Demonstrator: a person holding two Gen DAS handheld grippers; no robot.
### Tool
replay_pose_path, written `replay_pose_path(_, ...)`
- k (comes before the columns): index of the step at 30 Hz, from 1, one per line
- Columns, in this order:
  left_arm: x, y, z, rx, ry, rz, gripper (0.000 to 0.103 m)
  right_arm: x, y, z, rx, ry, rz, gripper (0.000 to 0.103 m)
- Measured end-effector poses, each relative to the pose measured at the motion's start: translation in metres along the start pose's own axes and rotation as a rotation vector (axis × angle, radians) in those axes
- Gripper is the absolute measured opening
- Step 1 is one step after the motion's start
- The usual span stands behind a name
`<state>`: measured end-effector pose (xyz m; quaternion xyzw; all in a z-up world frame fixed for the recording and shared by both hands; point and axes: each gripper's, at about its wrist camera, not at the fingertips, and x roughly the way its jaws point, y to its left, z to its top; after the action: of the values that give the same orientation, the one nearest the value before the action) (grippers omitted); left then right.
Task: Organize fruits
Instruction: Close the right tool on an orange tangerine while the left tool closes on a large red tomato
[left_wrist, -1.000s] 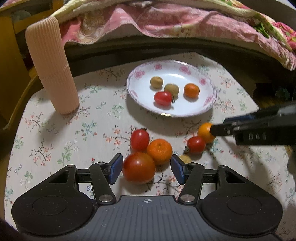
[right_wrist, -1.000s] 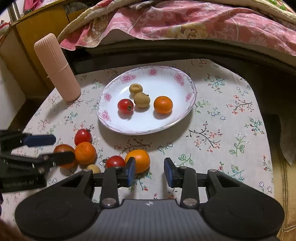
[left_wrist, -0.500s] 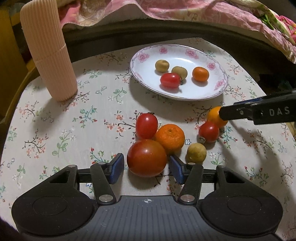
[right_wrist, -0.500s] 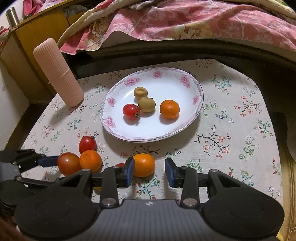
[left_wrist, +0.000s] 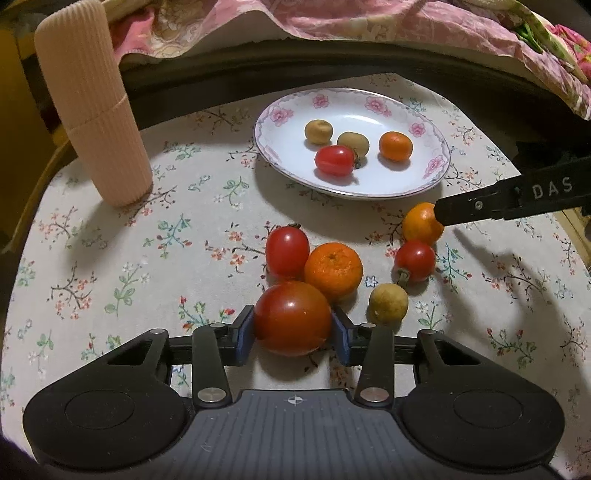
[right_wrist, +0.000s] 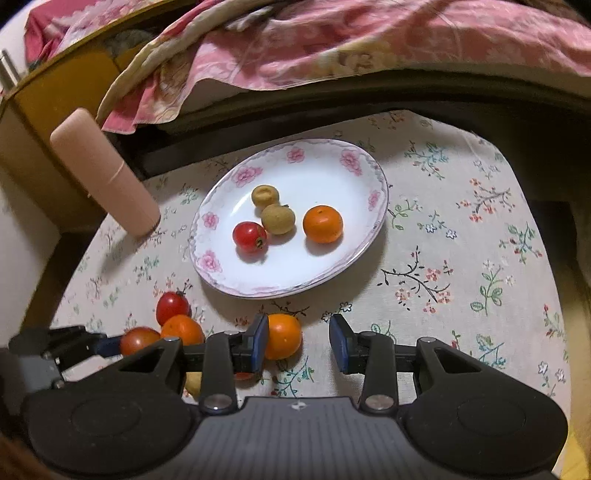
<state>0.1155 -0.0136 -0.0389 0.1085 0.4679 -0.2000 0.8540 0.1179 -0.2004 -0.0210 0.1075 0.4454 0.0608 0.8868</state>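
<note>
A large red tomato (left_wrist: 291, 317) sits on the flowered tablecloth between the blue pads of my left gripper (left_wrist: 293, 328). Its jaws are closing and both pads touch the tomato's sides. Just beyond lie a tangerine (left_wrist: 333, 269) and a smaller tomato (left_wrist: 287, 251). My right gripper (right_wrist: 299, 343) stands open around a small orange (right_wrist: 282, 341). The orange rests against the left pad, with a gap to the right pad. A cherry tomato (left_wrist: 415, 260) and a brown fruit (left_wrist: 388, 303) lie near it. The flowered plate (right_wrist: 314, 173) holds two brown fruits, a tomato and an orange.
A tall pink ribbed cylinder (left_wrist: 92, 107) stands at the table's far left. A pink flowered blanket (left_wrist: 332, 22) hangs over the dark edge behind the table. A yellow cabinet (right_wrist: 55, 96) is at the back left. Bare tablecloth lies right of the plate.
My left gripper moved in around the large tomato and its jaws narrowed onto it. The right gripper shifted so that the small orange lies between its fingers.
</note>
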Motion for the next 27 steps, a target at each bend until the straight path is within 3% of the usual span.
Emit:
replay_pose_path(8, -0.001, 0.0, -0.003, -0.008, 0.0, -0.002, 0.052, 0.01, 0.01, 0.001, 0.005, 0.017, 0.032, 0.038)
replay_pose_path(27, 0.003, 0.0, -0.001, -0.015, -0.018, 0.004, 0.05, 0.017, 0.002, -0.002, 0.004, 0.042, -0.023, 0.035)
